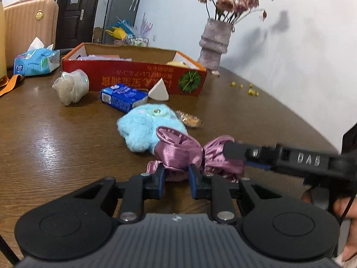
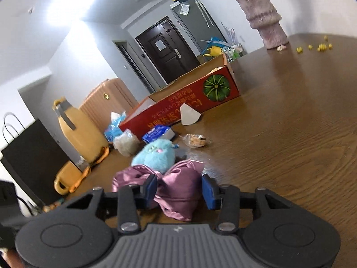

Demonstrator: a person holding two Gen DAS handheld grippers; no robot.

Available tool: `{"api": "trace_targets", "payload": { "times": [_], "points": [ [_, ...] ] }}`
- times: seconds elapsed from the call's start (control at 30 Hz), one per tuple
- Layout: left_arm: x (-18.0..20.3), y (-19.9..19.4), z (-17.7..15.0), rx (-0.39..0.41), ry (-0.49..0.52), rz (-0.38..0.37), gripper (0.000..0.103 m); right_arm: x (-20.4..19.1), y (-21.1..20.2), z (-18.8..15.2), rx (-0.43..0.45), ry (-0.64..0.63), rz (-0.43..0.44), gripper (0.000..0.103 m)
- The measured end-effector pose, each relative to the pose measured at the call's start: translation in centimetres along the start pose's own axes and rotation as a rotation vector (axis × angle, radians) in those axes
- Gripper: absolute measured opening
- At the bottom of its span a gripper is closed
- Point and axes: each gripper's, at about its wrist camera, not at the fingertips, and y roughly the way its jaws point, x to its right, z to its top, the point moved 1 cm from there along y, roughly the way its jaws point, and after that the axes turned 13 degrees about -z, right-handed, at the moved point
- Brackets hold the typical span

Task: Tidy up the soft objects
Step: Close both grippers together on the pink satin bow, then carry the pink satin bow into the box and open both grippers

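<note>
A purple satin scrunchie-like cloth (image 1: 178,151) lies on the brown table in front of a blue plush toy (image 1: 142,127). My left gripper (image 1: 176,169) is shut on the cloth's near fold. My right gripper (image 2: 178,187) straddles the other end of the cloth (image 2: 178,185) with its jaws apart, the left pad touching the fabric; it also shows in the left wrist view (image 1: 232,154), entering from the right. The blue plush (image 2: 154,156) sits just behind the cloth. A red cardboard box (image 1: 133,76) stands open at the back.
A blue tissue pack (image 1: 121,97), a white wedge sponge (image 1: 158,92), a bagged grey bundle (image 1: 71,87), a snack packet (image 1: 189,119) and a tissue box (image 1: 35,61) lie around the red box. A vase with flowers (image 1: 214,42) stands at the back right. A yellow jug (image 2: 80,131) stands left.
</note>
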Motion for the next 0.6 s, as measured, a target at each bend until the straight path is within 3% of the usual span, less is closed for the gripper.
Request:
{"api": "trace_targets", "payload": {
  "times": [0.07, 0.13, 0.17, 0.2, 0.23, 0.3, 0.4, 0.47, 0.6],
  "points": [
    [0.2, 0.1, -0.2, -0.021, 0.012, -0.011, 0.024, -0.2, 0.4, 0.0, -0.004, 0.007, -0.011, 0.042],
    [0.1, -0.6, -0.2, 0.006, 0.001, -0.031, 0.041, -0.3, 0.9, -0.2, -0.011, -0.004, -0.026, 0.032],
    [-0.1, -1.2, 0.0, 0.039, -0.013, -0.044, 0.062, -0.4, 0.9, -0.3, -0.008, -0.004, -0.023, 0.031],
    [-0.4, -1.9, 0.4, 0.083, -0.033, -0.059, 0.076, -0.4, 1.0, -0.3, -0.004, -0.002, -0.021, 0.031],
    [-0.7, -2.6, 1.0, 0.120, -0.059, -0.078, 0.079, -0.4, 1.0, -0.3, 0.001, -0.002, -0.021, 0.030],
    [-1.6, -2.7, 2.4, 0.128, -0.114, -0.117, 0.079, -0.5, 0.9, -0.4, 0.012, -0.020, -0.024, 0.029],
    [-2.7, -1.0, 3.7, 0.074, -0.175, -0.090, 0.078, -0.7, 0.8, -0.7, 0.027, -0.038, -0.019, 0.029],
    [-3.4, 0.3, 3.7, 0.033, -0.211, -0.072, 0.075, -0.4, 0.8, -0.9, 0.030, -0.020, -0.007, 0.028],
    [-4.5, 1.5, 2.6, -0.043, -0.274, -0.120, 0.066, 0.0, 0.8, -1.1, 0.030, -0.013, 0.007, 0.028]
  ]
}}
